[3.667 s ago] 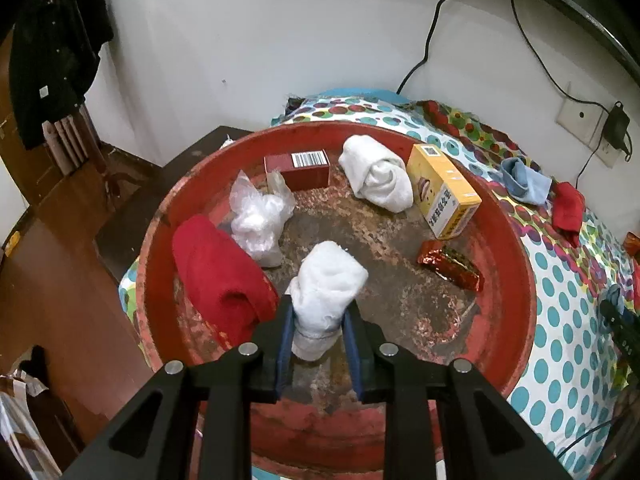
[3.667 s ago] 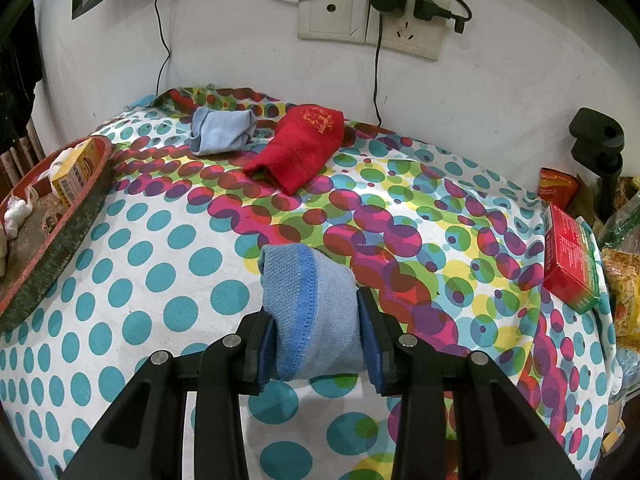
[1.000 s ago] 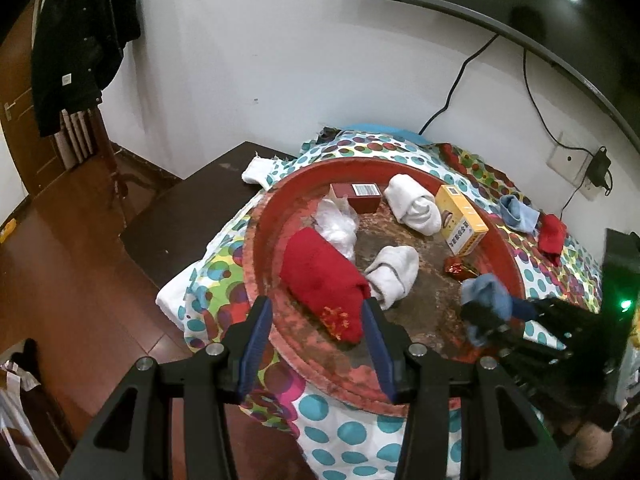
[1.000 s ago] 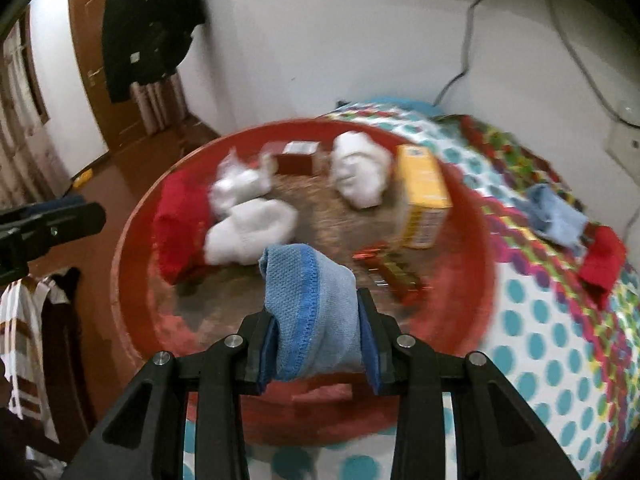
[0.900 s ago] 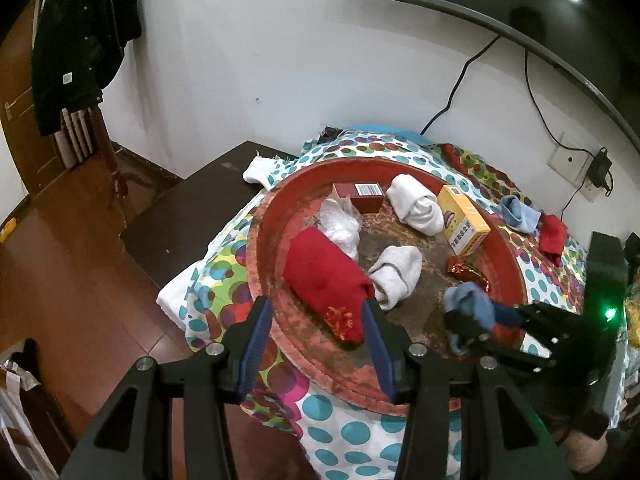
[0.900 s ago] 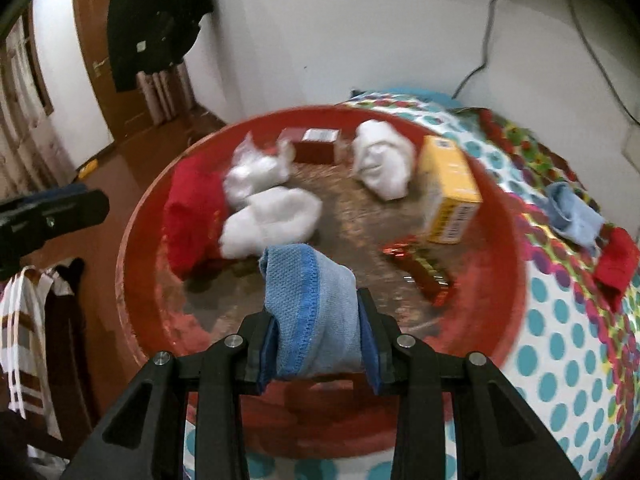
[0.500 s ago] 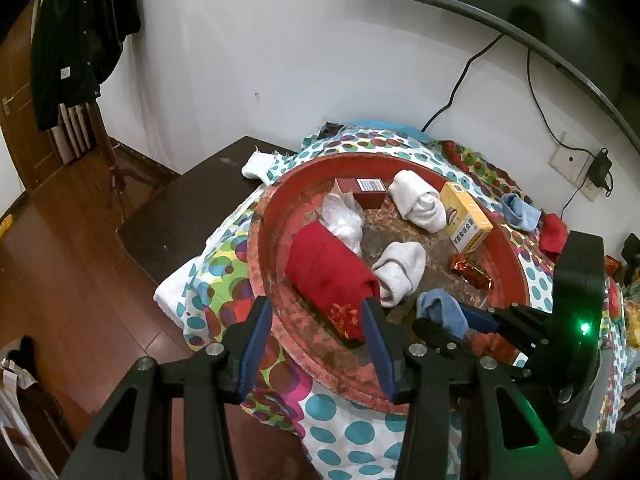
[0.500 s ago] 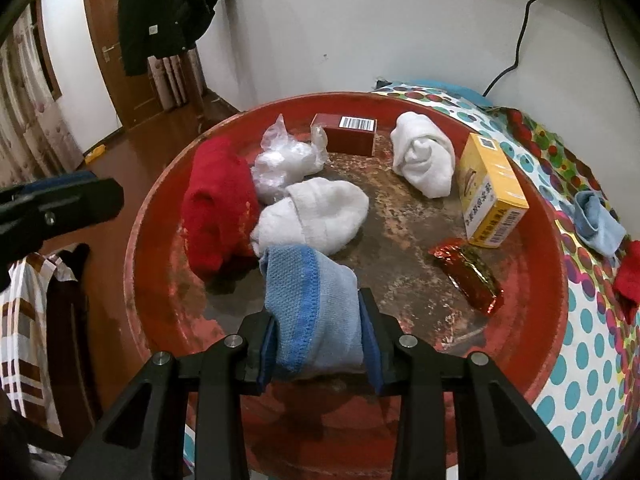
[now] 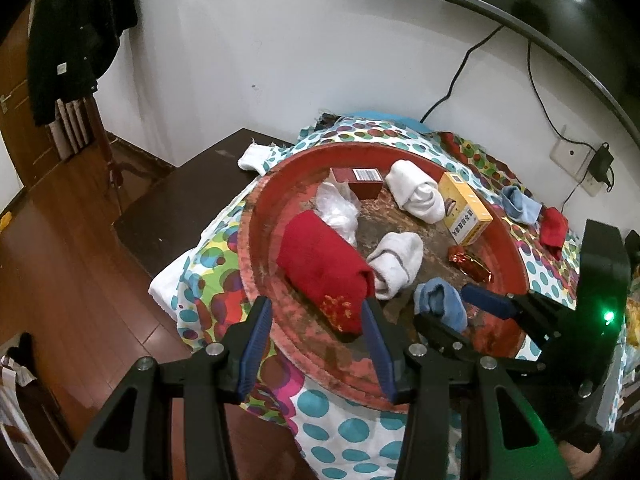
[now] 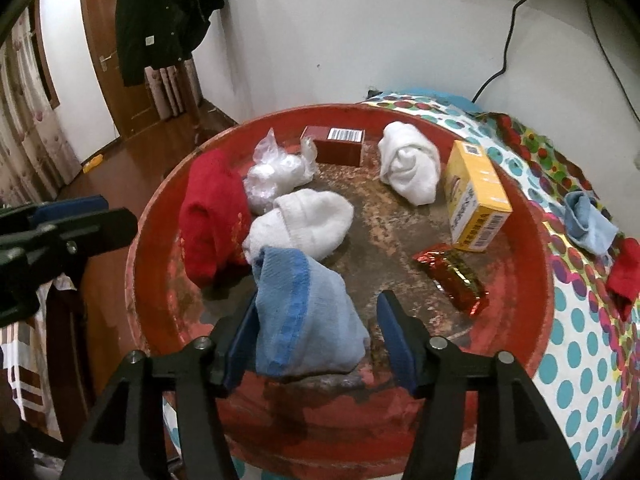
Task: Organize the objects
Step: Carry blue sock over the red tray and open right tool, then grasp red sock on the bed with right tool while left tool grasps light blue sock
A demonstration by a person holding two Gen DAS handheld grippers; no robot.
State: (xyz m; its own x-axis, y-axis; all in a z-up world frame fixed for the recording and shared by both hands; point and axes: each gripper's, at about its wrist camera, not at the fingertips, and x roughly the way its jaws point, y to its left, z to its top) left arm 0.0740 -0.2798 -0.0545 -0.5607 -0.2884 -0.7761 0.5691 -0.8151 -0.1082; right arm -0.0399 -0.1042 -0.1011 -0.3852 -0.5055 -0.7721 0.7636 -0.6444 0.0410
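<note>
The right gripper (image 10: 318, 334) points down with its jaws opening around a blue sock (image 10: 310, 312), while the left gripper (image 9: 316, 340) hangs nearby, open and holding nothing.

A small room with white walls and a wooden floor

At upper left a dark coat (image 10: 160, 16) hangs by a brown door (image 10: 116, 60); a black cable (image 9: 452, 88) runs down the white wall (image 9: 260, 40); reddish floor (image 9: 60, 260) lower left.
</note>
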